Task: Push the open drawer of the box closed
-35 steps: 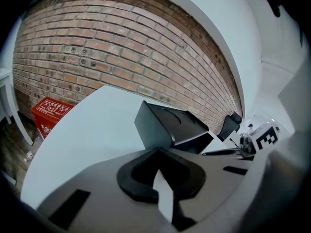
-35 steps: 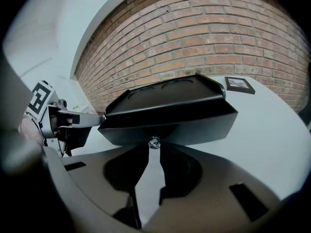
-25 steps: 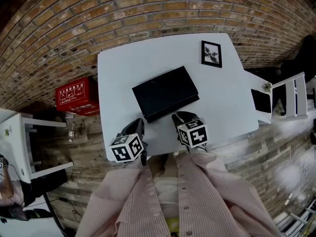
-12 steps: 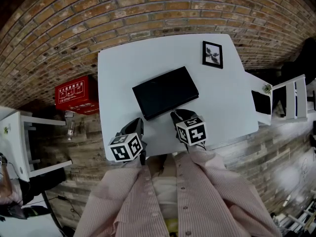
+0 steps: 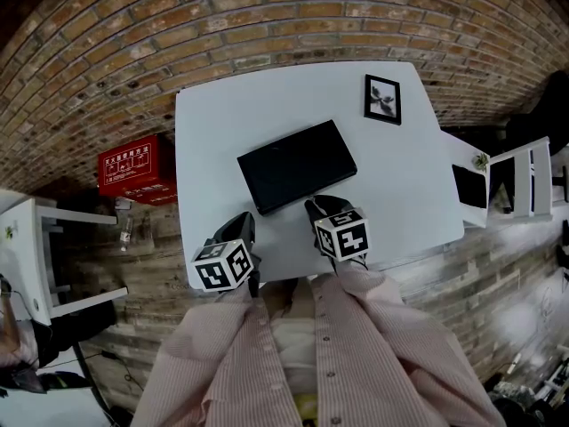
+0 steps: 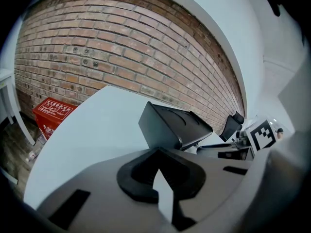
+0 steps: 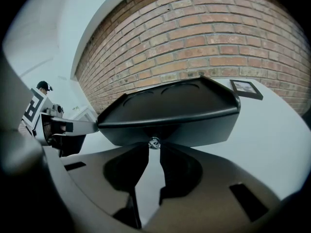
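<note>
A flat black box (image 5: 298, 165) lies on the white table (image 5: 222, 123), and its drawer front looks flush with the body. The right gripper view shows the box (image 7: 170, 110) close ahead, with a small metal knob (image 7: 154, 143) low on its front. My right gripper (image 7: 154, 147) has its fingertips closed on that knob. In the head view the right gripper (image 5: 313, 208) touches the box's near edge. My left gripper (image 5: 246, 227) rests near the table's front edge, left of the box, shut and holding nothing; its own view shows the box (image 6: 172, 123) ahead to the right.
A small framed picture (image 5: 381, 98) lies at the table's far right corner. A red crate (image 5: 136, 169) sits on the floor by the brick wall, left of the table. White furniture stands at the left (image 5: 36, 256) and a white chair (image 5: 524, 172) at the right.
The right gripper has moved a little forward against the box, and the drawer front that stuck out slightly now sits flush. The left gripper has barely moved.
</note>
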`<state>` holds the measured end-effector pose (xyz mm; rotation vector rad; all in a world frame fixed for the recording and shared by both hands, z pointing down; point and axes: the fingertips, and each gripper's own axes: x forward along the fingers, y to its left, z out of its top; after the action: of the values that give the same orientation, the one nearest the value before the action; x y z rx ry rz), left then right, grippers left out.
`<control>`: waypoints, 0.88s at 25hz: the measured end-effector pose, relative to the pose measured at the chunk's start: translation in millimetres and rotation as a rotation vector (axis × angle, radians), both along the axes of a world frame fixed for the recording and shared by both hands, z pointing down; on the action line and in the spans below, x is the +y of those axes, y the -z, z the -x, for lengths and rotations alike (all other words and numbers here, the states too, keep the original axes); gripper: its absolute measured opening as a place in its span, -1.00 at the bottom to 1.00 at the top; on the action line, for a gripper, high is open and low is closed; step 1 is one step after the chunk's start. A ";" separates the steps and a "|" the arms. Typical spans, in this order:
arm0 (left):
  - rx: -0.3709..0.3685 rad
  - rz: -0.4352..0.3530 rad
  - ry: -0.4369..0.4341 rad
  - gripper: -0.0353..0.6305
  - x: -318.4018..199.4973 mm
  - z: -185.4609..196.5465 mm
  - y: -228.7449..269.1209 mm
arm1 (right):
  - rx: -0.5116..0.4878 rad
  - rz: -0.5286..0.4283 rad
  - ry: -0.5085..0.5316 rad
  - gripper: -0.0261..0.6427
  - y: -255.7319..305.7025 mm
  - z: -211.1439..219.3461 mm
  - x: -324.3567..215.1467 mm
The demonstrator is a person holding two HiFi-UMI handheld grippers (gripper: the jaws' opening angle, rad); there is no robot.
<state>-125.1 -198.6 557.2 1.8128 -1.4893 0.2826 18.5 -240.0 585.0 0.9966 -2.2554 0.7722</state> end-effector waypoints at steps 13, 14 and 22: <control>-0.005 -0.005 0.009 -0.91 1.8 5.2 1.9 | -0.007 -0.003 -0.008 -0.69 0.2 1.9 -2.3; -0.005 -0.005 0.010 -0.91 1.8 5.9 1.8 | -0.010 -0.006 -0.005 -0.69 0.1 2.4 -2.5; -0.002 -0.006 0.010 -0.91 4.8 7.8 2.3 | -0.033 -0.084 -0.006 -0.69 6.6 3.8 -3.4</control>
<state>-132.8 -193.8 554.9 1.8095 -1.5023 0.2756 14.6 -243.5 578.4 1.0367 -2.3311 0.7057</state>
